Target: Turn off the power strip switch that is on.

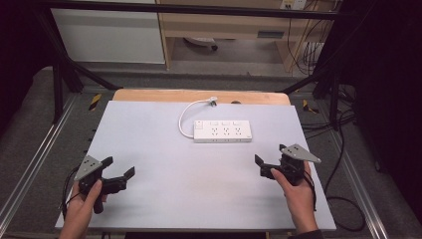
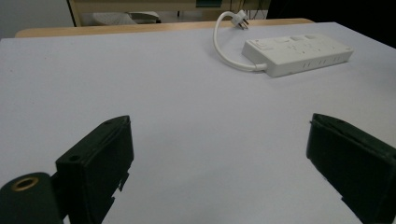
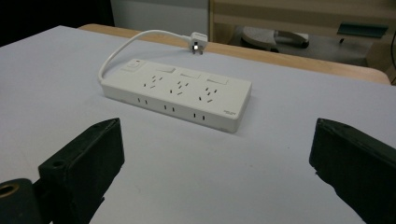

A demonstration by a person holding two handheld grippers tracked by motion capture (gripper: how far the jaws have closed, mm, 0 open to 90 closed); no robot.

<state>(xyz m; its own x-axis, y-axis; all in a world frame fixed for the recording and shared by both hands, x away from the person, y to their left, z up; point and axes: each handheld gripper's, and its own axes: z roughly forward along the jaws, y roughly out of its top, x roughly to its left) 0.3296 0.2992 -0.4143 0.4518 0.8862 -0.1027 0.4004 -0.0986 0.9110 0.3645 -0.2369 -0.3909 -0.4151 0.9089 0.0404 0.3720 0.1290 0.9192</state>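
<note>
While the high view takes in the whole grey surface (image 1: 164,149) with a wooden edge along its far side, the two gripper views sit low over it and look across its top. From above, the white power strip (image 1: 222,131) lies toward the far middle of the surface, long side running left to right, well apart from both claws. Its white cord (image 1: 185,115) loops off its left end and ends in a plug (image 1: 213,101) at the far wooden edge.

The right gripper view looks at the strip from near and shows what the high view blurs: three groups of socket holes on top, a switch at the left end, and more slots along the near side wall. The left gripper view has the strip far off to the right, at a slant.

Only the high view gives the hands: the left claw (image 1: 121,168) near the left edge and the right claw (image 1: 269,158) near the right edge, each held in a hand. Both claws are released, jaws spread wide with bare surface between them.
</note>
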